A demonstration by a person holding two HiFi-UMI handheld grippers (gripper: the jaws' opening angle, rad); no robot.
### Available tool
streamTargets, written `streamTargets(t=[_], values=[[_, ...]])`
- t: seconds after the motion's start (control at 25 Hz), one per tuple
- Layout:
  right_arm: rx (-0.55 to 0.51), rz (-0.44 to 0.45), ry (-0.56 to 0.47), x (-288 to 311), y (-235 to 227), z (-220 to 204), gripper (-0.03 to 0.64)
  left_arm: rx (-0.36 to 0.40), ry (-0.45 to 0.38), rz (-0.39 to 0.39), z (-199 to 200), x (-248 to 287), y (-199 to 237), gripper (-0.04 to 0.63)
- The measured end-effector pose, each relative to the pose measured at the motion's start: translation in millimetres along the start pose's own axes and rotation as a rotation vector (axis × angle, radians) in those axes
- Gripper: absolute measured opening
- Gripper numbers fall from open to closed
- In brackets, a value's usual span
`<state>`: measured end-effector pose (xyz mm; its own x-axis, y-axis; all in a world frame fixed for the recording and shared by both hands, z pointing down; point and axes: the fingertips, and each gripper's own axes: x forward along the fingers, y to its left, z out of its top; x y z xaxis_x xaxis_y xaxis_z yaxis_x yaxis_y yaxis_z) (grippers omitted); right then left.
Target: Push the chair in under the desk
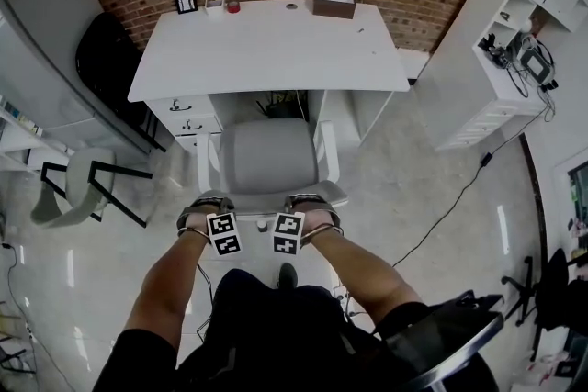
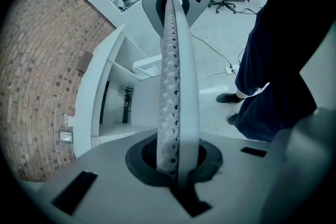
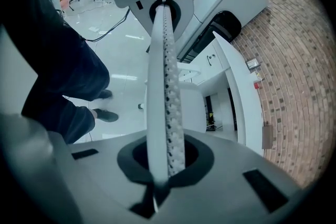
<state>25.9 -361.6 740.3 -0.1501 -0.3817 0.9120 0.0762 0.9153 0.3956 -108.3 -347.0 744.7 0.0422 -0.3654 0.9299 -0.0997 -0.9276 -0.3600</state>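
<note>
A grey chair [image 1: 268, 156] with white armrests stands in front of the white desk [image 1: 266, 50], its seat partly inside the knee space. My left gripper [image 1: 226, 233] and right gripper [image 1: 287, 232] sit close together at the top of the chair's backrest, pointing at each other. The left gripper view has the thin perforated backrest rim [image 2: 178, 71] running straight out from my left gripper [image 2: 176, 160], whose jaws are shut on it. My right gripper [image 3: 165, 157] is shut on the same rim [image 3: 160, 76]. The person's dark trousers and shoes show beside it.
A drawer unit [image 1: 188, 119] stands under the desk's left side. A picture frame [image 1: 186, 0] and a brown box [image 1: 333, 5] sit on the desk by the brick wall. White shelving [image 1: 514, 41] is right, a black-framed stool [image 1: 87, 184] left, a cable [image 1: 450, 207] on the floor.
</note>
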Motion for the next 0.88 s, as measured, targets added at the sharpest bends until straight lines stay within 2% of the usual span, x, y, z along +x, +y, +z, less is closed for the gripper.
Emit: streamTargets(t=[0.28, 0.88], values=[[0.029, 0.014, 0.020, 11.4, -21.9, 1.2, 0.011, 0.040, -0.047, 0.011, -0.8, 9.7, 26.7, 0.011], [0.062, 0.000, 0.038, 38.0, -76.9, 3.8, 0.011, 0.068, -0.061, -0.006, -8.1, 35.1, 87.1, 0.011]])
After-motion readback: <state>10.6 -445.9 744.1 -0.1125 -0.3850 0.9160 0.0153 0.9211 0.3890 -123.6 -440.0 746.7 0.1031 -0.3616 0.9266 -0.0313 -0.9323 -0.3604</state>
